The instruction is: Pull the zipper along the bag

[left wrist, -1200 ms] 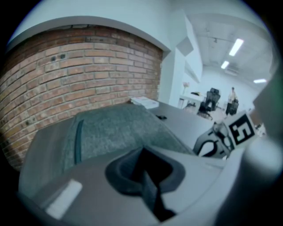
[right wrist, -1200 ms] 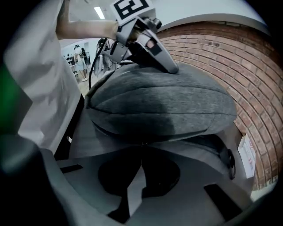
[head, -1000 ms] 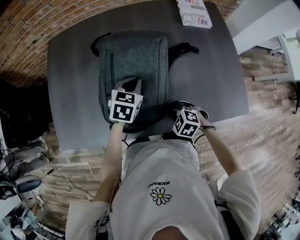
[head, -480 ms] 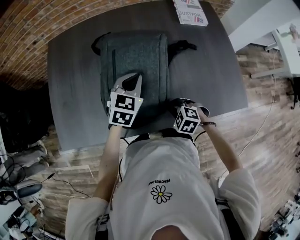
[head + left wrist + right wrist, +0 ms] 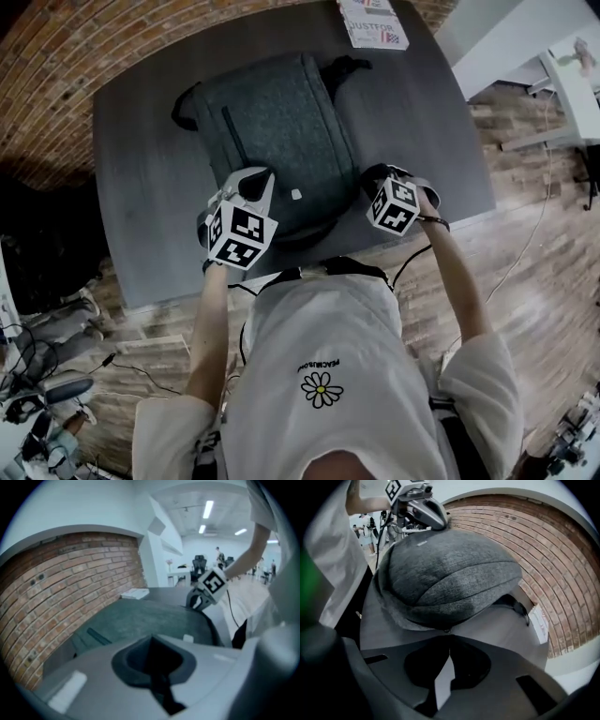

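Backpack [image 5: 281, 122] is lying flat across the middle of the table [image 5: 141, 169], with its bottom end almost at the near edge and a booklet [image 5: 373, 23] up by the far edge. Right gripper [image 5: 448, 637] is clenched tight at the backpack's right-hand rim. There's a tiny dark nub right at its tips, and I'm reading that as the zipper pull [image 5: 445, 631], though it's too small to swear to. Left gripper [image 5: 255, 178] is closed too, with nothing visible between its jaws, parked on the fabric near the bottom end.

What worries me is that the pinch is only on the very tips, so a tug at the wrong angle could pop the pull free. The left one isn't actually gripping anything either, so the whole backpack could just slide or spin on the table instead of unzipping. The curved corner could also snag.
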`<state>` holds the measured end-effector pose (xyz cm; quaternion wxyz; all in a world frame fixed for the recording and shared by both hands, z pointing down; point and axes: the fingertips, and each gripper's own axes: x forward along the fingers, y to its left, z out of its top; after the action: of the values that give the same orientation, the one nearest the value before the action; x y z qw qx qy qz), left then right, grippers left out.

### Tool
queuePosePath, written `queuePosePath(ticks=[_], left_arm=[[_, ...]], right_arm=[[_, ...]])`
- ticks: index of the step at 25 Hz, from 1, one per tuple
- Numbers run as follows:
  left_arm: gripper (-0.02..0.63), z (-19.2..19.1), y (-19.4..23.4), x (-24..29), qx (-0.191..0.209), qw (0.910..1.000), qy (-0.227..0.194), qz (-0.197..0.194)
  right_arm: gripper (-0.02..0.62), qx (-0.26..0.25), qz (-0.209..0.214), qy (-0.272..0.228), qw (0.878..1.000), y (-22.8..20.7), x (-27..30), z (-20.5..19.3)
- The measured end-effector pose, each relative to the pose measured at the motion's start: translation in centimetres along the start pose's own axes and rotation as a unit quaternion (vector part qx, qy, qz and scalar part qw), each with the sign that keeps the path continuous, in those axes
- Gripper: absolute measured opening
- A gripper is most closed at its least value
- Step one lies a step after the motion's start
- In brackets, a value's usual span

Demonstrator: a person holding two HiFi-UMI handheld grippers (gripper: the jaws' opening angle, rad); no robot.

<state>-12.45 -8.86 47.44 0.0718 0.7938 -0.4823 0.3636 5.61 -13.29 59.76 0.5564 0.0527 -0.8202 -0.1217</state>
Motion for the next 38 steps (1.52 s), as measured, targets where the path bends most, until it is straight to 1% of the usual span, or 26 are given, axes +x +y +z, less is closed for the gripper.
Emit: queuePosePath(ticks=[3, 4, 5, 7, 9, 10, 13, 19, 24, 28, 31, 35, 38], left_arm=[[0.001, 1.4, -1.1, 2.1, 0.043, 0.9988, 0.003, -0.022], [0.000, 1.8, -1.4, 2.9, 0.054, 0.9981, 0.006, -0.029], [0.000, 2.1, -1.7, 3.7, 0.057, 0.9977, 0.007, -0.038], [0.000, 2.5, -1.9, 5.3, 0.038, 0.9976, 0.007, -0.057], [-0.002, 2.7, -1.9, 6.1, 0.017, 0.9973, 0.006, -0.072], [-0.002, 2.7, -1.9, 6.2, 0.013, 0.9971, 0.005, -0.075], [-0.002, 2.4, -1.8, 6.2, 0.015, 0.9972, -0.002, -0.073], [-0.002, 2.5, -2.0, 6.5, 0.014, 0.9967, -0.006, -0.080], [-0.002, 2.1, -1.9, 6.4, 0.033, 0.9951, -0.006, -0.093], [-0.002, 2.0, -1.9, 6.7, 0.028, 0.9936, -0.015, -0.109], [-0.002, 1.6, -1.9, 6.8, 0.019, 0.9926, -0.018, -0.118], [-0.002, 1.6, -2.3, 7.0, 0.014, 0.9921, -0.020, -0.123], [-0.002, 1.7, -2.3, 7.0, 0.025, 0.9920, -0.021, -0.122]], right_arm=[[0.006, 0.009, -0.037, 0.019, 0.999, -4.3, 0.4, -1.9], [0.006, 0.011, -0.047, 0.025, 0.999, -5.6, 0.5, -2.3], [0.006, 0.014, -0.055, 0.028, 0.998, -6.7, 0.6, -2.7], [0.006, 0.020, -0.065, 0.032, 0.997, -8.2, 0.6, -3.2], [0.006, 0.025, -0.069, 0.032, 0.997, -8.7, 0.4, -3.4], [0.006, 0.027, -0.071, 0.031, 0.997, -8.6, 0.3, -3.4], [0.006, 0.044, -0.072, 0.026, 0.996, -7.5, 0.0, -3.4], [0.006, 0.105, -0.059, 0.002, 0.993, -4.3, -1.6, -3.6], [0.006, 0.127, -0.044, 0.000, 0.991, -0.8, -2.6, -3.2], [0.006, 0.146, -0.024, -0.005, 0.989, 2.4, -3.2, -2.5], [0.006, 0.187, 0.004, -0.022, 0.982, 5.0, -3.5, -1.6], [0.008, 0.255, 0.044, -0.062, 0.964, 8.3, -3.8, 0.5], [0.008, 0.261, 0.043, -0.065, 0.962, 9.5, -4.0, 1.8]])
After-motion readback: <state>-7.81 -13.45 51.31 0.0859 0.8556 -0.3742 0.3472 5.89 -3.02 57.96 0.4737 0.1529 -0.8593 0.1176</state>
